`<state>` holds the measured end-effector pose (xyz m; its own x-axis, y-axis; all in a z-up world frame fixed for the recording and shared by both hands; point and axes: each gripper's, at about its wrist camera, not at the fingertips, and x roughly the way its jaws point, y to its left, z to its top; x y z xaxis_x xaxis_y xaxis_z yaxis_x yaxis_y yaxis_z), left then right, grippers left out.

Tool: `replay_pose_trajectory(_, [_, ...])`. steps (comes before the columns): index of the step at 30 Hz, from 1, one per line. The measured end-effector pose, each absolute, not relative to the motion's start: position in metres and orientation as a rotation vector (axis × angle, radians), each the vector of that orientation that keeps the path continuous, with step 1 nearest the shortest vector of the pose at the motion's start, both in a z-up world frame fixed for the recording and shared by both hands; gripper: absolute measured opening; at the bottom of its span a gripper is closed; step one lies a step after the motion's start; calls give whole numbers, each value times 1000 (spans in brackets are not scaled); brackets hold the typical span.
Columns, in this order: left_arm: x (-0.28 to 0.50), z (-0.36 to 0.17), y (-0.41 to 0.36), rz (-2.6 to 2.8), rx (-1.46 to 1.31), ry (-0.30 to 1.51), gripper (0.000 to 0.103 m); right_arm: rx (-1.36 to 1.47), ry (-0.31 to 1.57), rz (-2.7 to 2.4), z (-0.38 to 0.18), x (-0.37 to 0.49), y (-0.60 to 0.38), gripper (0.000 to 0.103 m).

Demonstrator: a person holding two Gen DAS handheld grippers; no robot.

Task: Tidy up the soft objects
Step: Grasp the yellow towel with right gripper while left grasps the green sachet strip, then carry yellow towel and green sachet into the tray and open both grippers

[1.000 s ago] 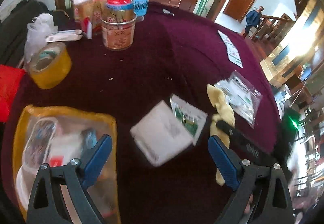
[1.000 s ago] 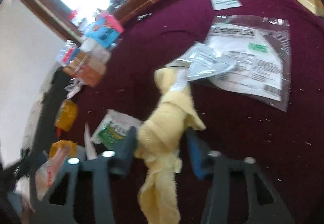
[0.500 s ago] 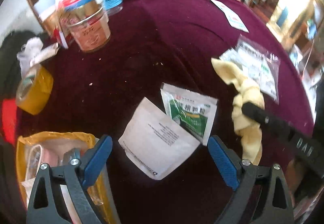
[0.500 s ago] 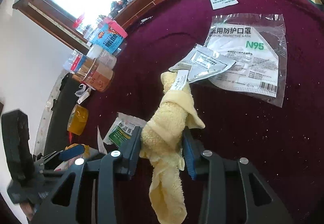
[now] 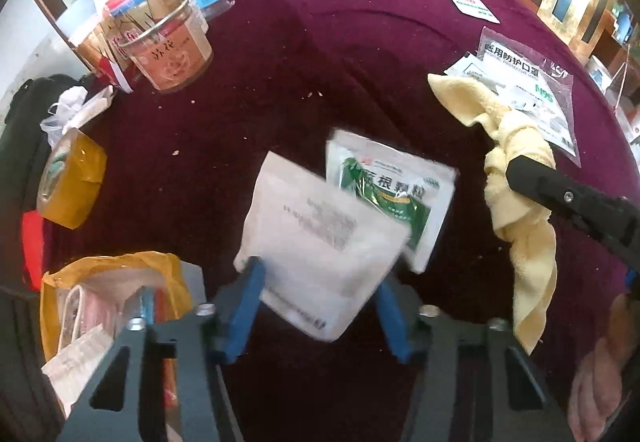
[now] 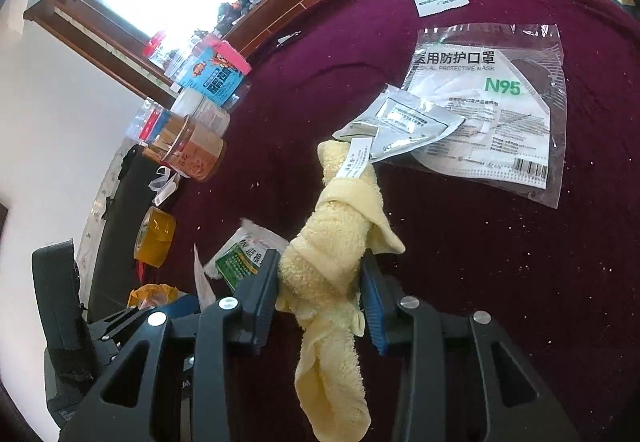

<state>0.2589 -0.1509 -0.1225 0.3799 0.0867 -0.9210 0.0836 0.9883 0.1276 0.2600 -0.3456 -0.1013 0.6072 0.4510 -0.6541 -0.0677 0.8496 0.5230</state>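
The left gripper (image 5: 320, 306) has just been closing, and its blue jaws now pinch a white packet (image 5: 320, 242). A green packet (image 5: 394, 194) lies just behind the white packet, partly under it. Farther right of the white packet, the right gripper (image 6: 320, 292) squeezes a yellow towel (image 6: 340, 242). A yellow bag (image 5: 116, 290) sits left of the white packet.

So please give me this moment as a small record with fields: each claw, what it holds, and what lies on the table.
left claw: jaws have just been closing, now pressed on the white packet, which looks lifted and tilted
right claw: shut on the yellow towel, whose end hangs below the jaws
green packet: on the cloth, partly behind the white packet
mask bag: flat on the table, a grey sachet on its edge
table: dark red cloth
tape roll: left edge, yellow
yellow bag: near left, with items inside
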Motion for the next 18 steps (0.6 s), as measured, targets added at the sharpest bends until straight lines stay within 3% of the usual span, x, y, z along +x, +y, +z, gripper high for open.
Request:
replay_pose_trajectory(1, [257, -119, -151, 5, 166, 1172, 41, 479, 873, 313, -101, 260, -345, 38])
replay_pose_trajectory(3, [252, -112, -153, 12, 180, 1142, 22, 472, 871, 311, -100, 260, -343, 38])
replay_pose_trajectory(6, [244, -96, -150, 19, 161, 1107, 13, 473, 866, 308, -99, 259, -344, 38])
replay_pose_trajectory(12, [214, -79, -143, -34, 55, 1096, 5, 476, 864, 304, -99, 259, -344, 38])
replay_pose_trajectory(18, [177, -71, -146, -102, -47, 1093, 5, 457, 853, 306, -97, 256, -342, 38])
